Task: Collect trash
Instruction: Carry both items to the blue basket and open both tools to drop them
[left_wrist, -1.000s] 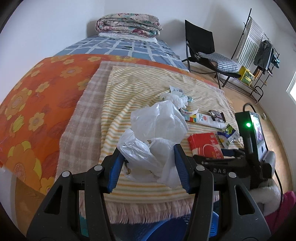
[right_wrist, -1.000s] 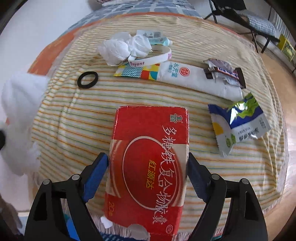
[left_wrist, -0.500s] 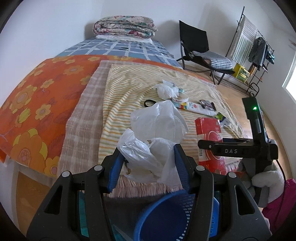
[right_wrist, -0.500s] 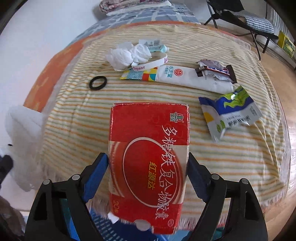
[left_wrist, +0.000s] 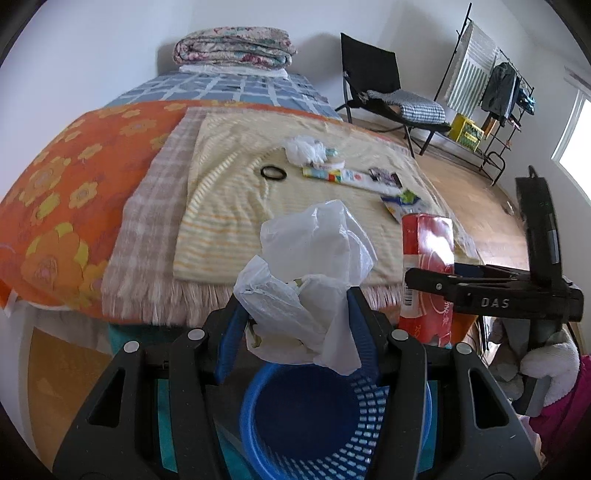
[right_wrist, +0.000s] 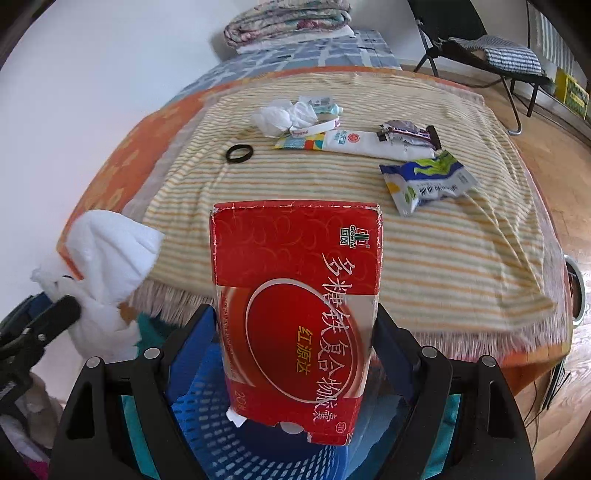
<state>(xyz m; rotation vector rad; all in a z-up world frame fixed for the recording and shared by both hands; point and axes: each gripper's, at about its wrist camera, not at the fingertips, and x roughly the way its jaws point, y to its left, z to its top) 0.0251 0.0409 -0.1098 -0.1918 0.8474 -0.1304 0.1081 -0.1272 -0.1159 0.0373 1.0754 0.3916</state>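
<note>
My left gripper is shut on a crumpled white plastic bag and holds it above a blue mesh bin. My right gripper is shut on a red carton above the same bin; the carton also shows in the left wrist view. On the striped blanket lie white tissue, a black ring, a long white wrapper, a dark wrapper and a blue-green packet.
The bed carries an orange flowered cover and folded quilts at the far end. A black chair and a clothes rack stand on the wooden floor to the right.
Both grippers have pulled back from the bed and off its edge with their loads. The blue bin has come into view beneath them.
</note>
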